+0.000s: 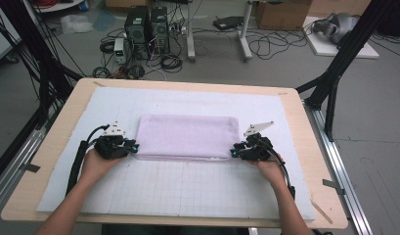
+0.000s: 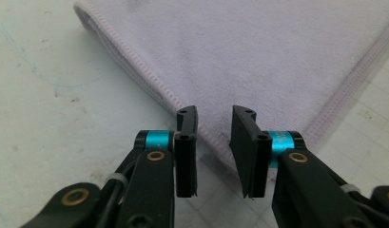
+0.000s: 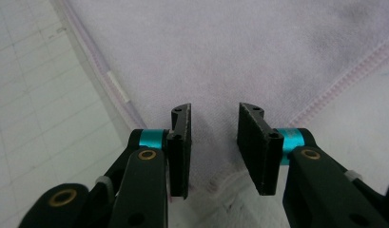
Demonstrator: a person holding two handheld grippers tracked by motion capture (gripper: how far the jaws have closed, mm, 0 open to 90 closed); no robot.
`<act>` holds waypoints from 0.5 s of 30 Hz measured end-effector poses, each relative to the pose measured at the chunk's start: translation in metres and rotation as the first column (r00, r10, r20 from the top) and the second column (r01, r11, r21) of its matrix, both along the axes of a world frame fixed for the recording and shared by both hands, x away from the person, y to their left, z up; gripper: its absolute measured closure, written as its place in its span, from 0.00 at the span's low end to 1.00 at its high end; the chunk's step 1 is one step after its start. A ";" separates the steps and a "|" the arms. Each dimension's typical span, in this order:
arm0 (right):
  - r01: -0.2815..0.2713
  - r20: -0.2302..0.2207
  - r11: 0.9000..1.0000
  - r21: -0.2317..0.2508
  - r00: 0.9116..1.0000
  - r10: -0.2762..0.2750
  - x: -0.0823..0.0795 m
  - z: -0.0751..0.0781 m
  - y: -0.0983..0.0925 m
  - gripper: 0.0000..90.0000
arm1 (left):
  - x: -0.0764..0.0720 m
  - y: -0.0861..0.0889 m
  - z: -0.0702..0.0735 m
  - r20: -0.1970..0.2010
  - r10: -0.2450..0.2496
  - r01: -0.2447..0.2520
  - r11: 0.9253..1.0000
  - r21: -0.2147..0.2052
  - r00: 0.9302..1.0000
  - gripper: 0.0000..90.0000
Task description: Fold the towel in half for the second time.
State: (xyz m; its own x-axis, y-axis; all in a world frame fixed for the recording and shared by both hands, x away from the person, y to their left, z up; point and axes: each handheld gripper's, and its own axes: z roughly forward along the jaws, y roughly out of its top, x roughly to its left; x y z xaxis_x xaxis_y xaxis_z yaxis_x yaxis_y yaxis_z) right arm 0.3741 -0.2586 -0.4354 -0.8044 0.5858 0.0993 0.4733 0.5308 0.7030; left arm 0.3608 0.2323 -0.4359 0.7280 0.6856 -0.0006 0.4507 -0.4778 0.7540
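Observation:
A folded pale lilac towel lies flat on the white gridded mat at the table's middle. My left gripper rests low at the towel's near left corner, and my right gripper at its near right corner. In the left gripper view the jaws stand apart over the stitched corner of the towel, a clear gap between the pads. The right gripper view has the jaws apart too, straddling the towel's hemmed corner. Neither pair of pads presses on the cloth.
The mat covers most of a wooden tabletop, whose bare rim runs around it. Black frame struts stand at the table's far right and far left. Computer towers and cables sit on the floor beyond.

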 end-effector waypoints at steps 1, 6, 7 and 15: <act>0.003 0.003 1.000 0.023 1.000 -0.003 -0.001 -0.001 -0.003 0.72 | -0.001 0.001 0.002 0.000 -0.002 0.002 1.000 -0.007 1.000 0.76; -0.008 0.050 0.996 0.087 0.999 0.004 -0.011 0.006 -0.008 0.69 | -0.015 0.005 0.012 0.030 -0.045 0.048 0.995 -0.084 0.999 0.73; -0.016 0.059 0.995 0.093 0.998 0.011 -0.013 0.008 -0.008 0.69 | -0.016 0.005 0.013 0.030 -0.053 0.056 0.995 -0.085 0.998 0.73; -0.053 0.035 0.997 0.053 0.998 0.052 -0.019 0.000 0.005 0.68 | -0.016 -0.008 0.000 -0.007 -0.086 0.086 0.996 -0.016 0.996 0.78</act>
State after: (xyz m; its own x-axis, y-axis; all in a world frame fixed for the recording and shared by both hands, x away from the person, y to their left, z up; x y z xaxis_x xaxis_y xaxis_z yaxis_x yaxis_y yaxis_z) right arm 0.3546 -0.2537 -0.4357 -0.8373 0.5372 0.1020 0.4215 0.5153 0.7462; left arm 0.3452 0.2245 -0.4356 0.7842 0.6202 -0.0171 0.4145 -0.5032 0.7583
